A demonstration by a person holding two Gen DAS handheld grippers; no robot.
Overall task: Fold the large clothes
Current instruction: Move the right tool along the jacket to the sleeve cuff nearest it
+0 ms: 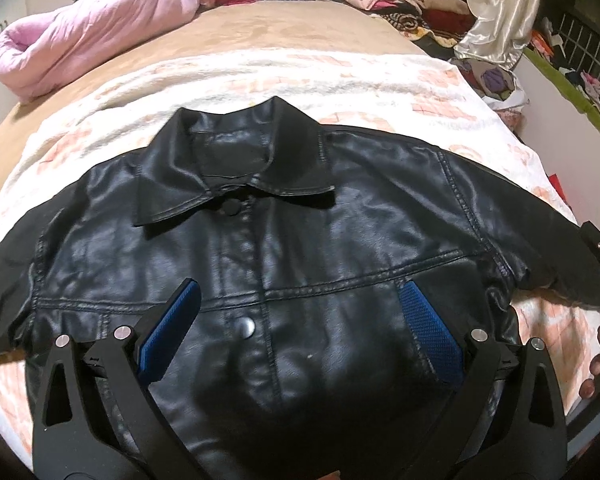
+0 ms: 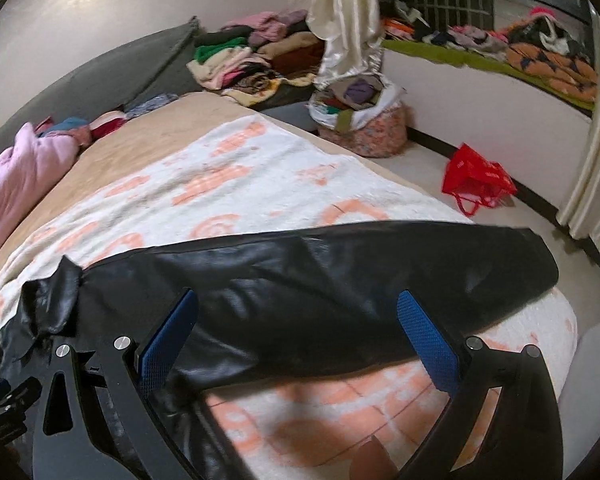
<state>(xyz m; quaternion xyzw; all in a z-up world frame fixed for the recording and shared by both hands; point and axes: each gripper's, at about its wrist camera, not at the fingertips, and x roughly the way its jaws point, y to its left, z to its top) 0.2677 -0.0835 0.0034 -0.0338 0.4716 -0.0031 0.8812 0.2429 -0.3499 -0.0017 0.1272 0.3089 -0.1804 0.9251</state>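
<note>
A: What's nearest in the left wrist view?

B: The left gripper point(image 1: 296, 320), its blue-padded fingers spread wide apart and holding nothing, above the chest of a black leather jacket point(image 1: 300, 216).

A: How does the jacket lie?

B: Front up, spread flat on a white blanket with orange patterns point(image 1: 380, 80) that covers the bed. The front is closed; a silver snap point(image 1: 245, 327) shows low on the placket and a dark button point(image 1: 231, 207) sits under the collar point(image 1: 236, 168). The collar is laid open and points away from the camera. The leather is shiny, with stitched seams across the chest and at the shoulders. Both sleeves stretch out sideways.

A: And the right gripper point(image 2: 298, 328)?

B: Also wide apart and empty, over one sleeve point(image 2: 320, 276), which runs across the blanket toward the bed's edge.

A: Farther back?

B: A pink quilt point(image 1: 96, 28) bundled on the tan bedcover point(image 1: 260, 28), then piles of folded clothes point(image 2: 244, 60), a full laundry bag point(image 2: 360, 120) and a red bag point(image 2: 476, 178) on the floor.
</note>
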